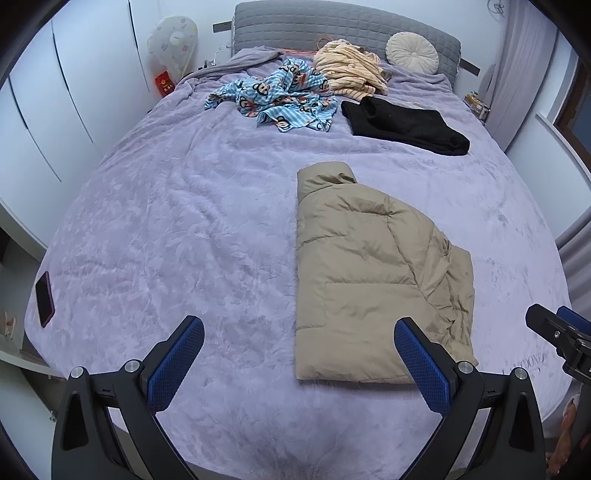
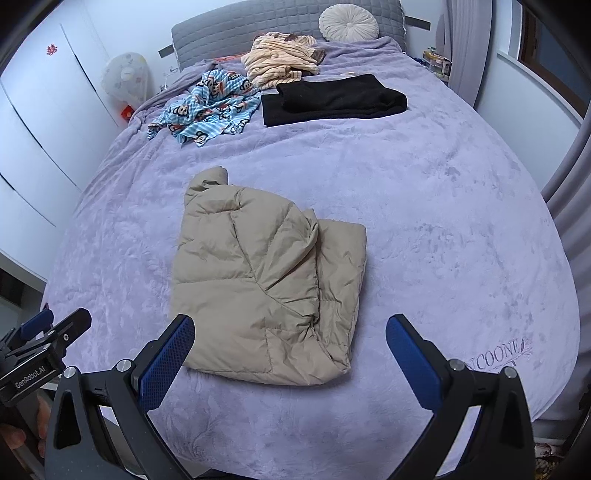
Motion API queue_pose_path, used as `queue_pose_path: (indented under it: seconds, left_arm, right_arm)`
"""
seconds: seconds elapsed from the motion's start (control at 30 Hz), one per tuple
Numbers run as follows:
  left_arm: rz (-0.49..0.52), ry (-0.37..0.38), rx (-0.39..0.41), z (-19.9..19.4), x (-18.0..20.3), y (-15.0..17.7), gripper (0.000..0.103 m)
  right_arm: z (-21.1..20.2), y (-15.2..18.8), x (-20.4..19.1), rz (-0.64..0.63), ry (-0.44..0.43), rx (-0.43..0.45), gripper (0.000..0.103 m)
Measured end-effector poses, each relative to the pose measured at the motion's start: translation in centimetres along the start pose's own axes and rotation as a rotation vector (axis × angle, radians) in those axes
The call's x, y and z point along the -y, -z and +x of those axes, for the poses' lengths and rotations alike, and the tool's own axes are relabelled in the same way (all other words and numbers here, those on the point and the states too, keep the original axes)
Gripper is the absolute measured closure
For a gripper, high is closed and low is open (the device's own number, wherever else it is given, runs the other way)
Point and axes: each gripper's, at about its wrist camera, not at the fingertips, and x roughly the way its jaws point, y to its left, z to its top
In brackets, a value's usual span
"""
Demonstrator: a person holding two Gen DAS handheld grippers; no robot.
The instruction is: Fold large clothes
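A home bedroom, shown by a wide bed (image 1: 155, 229) covered in a lilac plush blanket with a grey quilted headboard (image 1: 303, 26) and a round cream cushion (image 1: 412, 51) at its far end. White wardrobe doors (image 1: 55, 110) line 1 side and grey curtains (image 1: 524, 55) hang on the other. Loose clothes (image 1: 273, 96) lie near the headboard, and a phone (image 1: 45, 298) rests at the bed's edge.

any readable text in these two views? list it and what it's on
"GenRobot.AI": on the black mount of the left gripper.
"NCOONE": embroidered on the purple blanket, start cut off by the right gripper.
Letters on the blue monkey-print garment: unreadable.
Red sign on the wardrobe door and red packet: blurred.
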Motion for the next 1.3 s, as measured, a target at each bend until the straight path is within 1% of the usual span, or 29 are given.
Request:
queue_pose_path:
  seconds: [1.3]
  left_arm:
    - [-0.004, -0.014, 0.003, -0.17, -0.06, -0.02, 0.0]
  right_arm:
    - [-0.12, 0.06, -0.2, -0.002, 0.001, -0.001, 0.0]
